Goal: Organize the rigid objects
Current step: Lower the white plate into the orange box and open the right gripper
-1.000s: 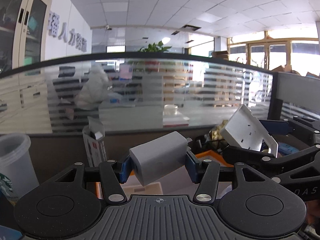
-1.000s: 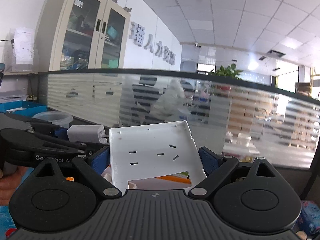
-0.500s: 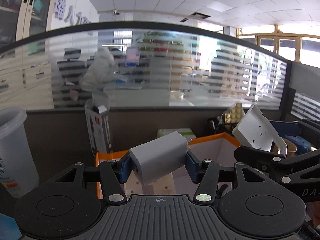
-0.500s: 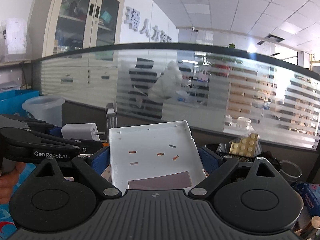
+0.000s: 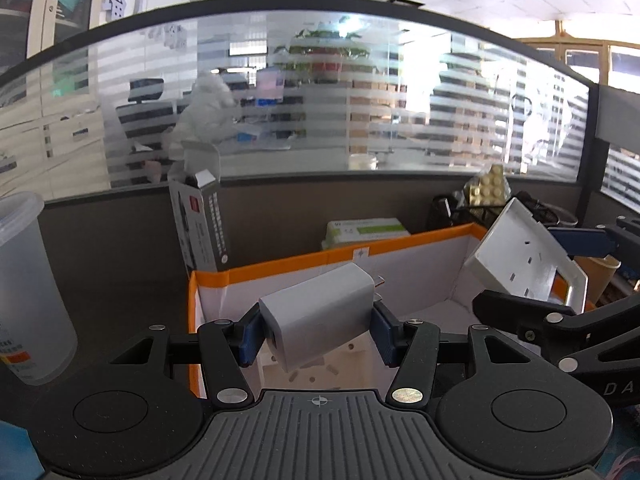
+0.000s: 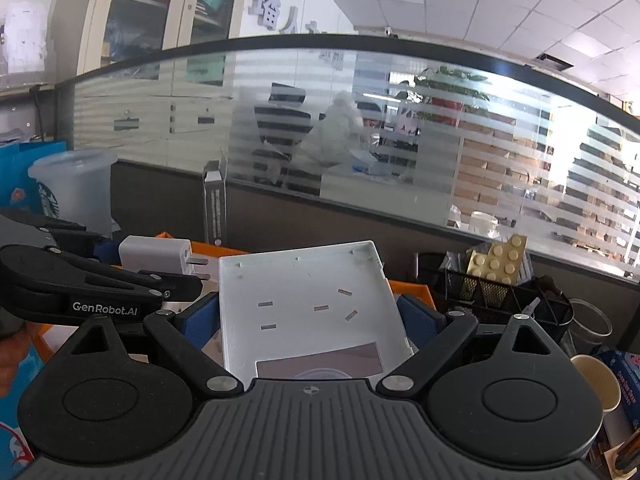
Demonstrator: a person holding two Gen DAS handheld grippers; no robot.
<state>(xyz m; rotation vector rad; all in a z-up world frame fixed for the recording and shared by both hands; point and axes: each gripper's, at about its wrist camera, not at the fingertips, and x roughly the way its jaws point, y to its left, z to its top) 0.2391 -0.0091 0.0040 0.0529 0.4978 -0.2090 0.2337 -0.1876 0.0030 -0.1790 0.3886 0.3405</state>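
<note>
Left wrist | hand-held gripper [image 5: 316,334] clamps charger [image 5: 318,316] | above orange-rimmed box [image 5: 400,242]

Both claws lower, nearer orange-rimmed box [image 5: 400,242].

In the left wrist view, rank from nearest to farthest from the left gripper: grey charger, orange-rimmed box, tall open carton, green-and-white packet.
1. grey charger, clamped in the left gripper.
2. orange-rimmed box, just ahead, below.
3. tall open carton at left and green-and-white packet, centre-right, behind the box: too close to call.
</note>
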